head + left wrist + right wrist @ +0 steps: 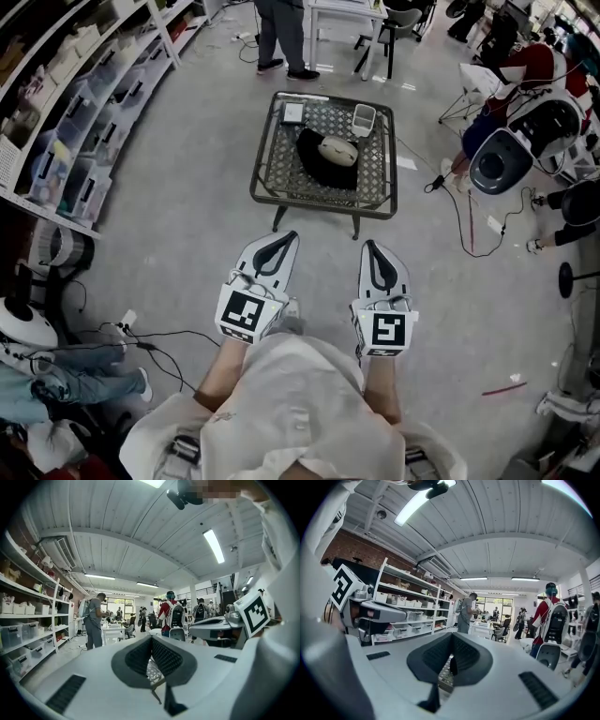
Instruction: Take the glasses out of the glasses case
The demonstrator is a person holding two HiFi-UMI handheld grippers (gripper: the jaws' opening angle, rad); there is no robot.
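Nothing of the task is judged done. The beige oval glasses case [336, 150] is seen, apparently shut, on a black round pad [319, 172] on the dark metal lattice desk [279, 183], well apart from both tools. The left hand-held gripper [284, 236] and right hand-held gripper [370, 246] are closed and empty. Approach, opening and lifting-out are left. The glasses are hidden, and the case's seam cannot be made out.

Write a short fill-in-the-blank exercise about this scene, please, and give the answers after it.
1. The left gripper and the right gripper both have their jaws ____.
2. The beige glasses case rests on a ____ (colour) item.
3. In the head view, the clear container stands at the far ____ corner of the table.

Answers: shut; black; right
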